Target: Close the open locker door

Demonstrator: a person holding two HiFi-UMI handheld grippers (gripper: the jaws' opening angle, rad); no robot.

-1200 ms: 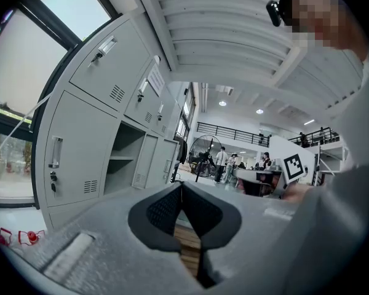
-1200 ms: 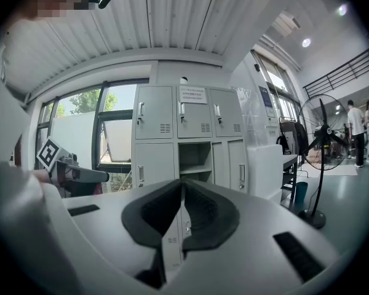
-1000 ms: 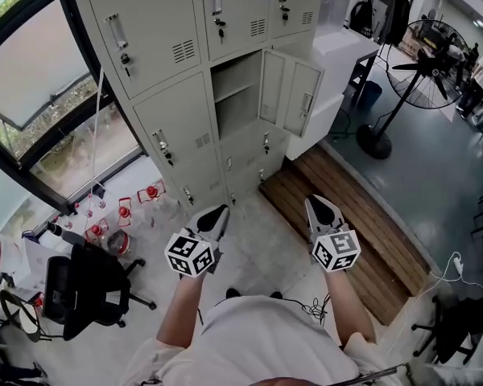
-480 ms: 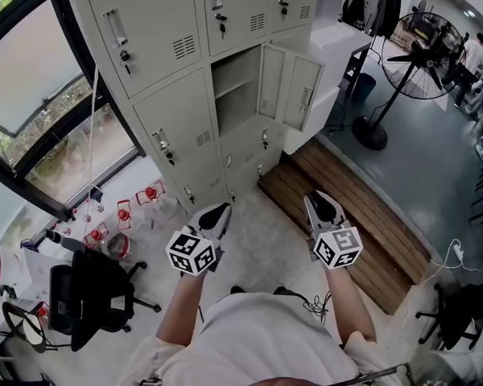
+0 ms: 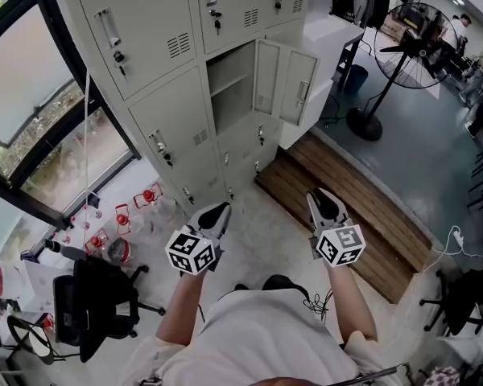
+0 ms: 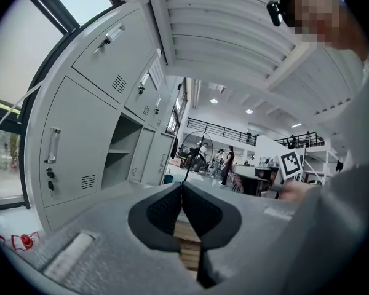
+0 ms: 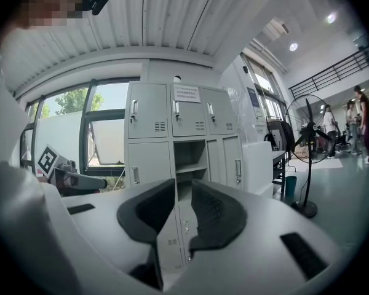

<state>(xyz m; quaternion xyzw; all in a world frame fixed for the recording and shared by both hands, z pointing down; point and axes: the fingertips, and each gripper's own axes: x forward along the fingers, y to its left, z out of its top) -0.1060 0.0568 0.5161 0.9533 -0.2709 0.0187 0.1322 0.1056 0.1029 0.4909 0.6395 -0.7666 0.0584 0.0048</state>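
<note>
Two grippers, one door; the legend runs by view.

Head view: the open locker door (image 5: 267,75) hangs on the right edge of its compartment (image 5: 229,83), in the middle column of the locker bank (image 5: 165,111). Its long axis is upright and its free edge swings out toward the person. The left gripper (image 5: 216,214) and right gripper (image 5: 326,203) are both held level, well apart from the bank. The right gripper lies on the door's side, so it appears the nearer of the two for the closing push.

Left gripper view: the jaws of the left gripper (image 6: 182,186) are pressed together and empty. The door (image 6: 144,163) lies ahead and to the left.

Right gripper view: the jaws of the right gripper (image 7: 183,186) have just been opening and stand moderately spread, with nothing between them. The door (image 7: 215,158) is nearly edge-on, just right of the jaw line, in the second row from the bank's top edge.
</note>
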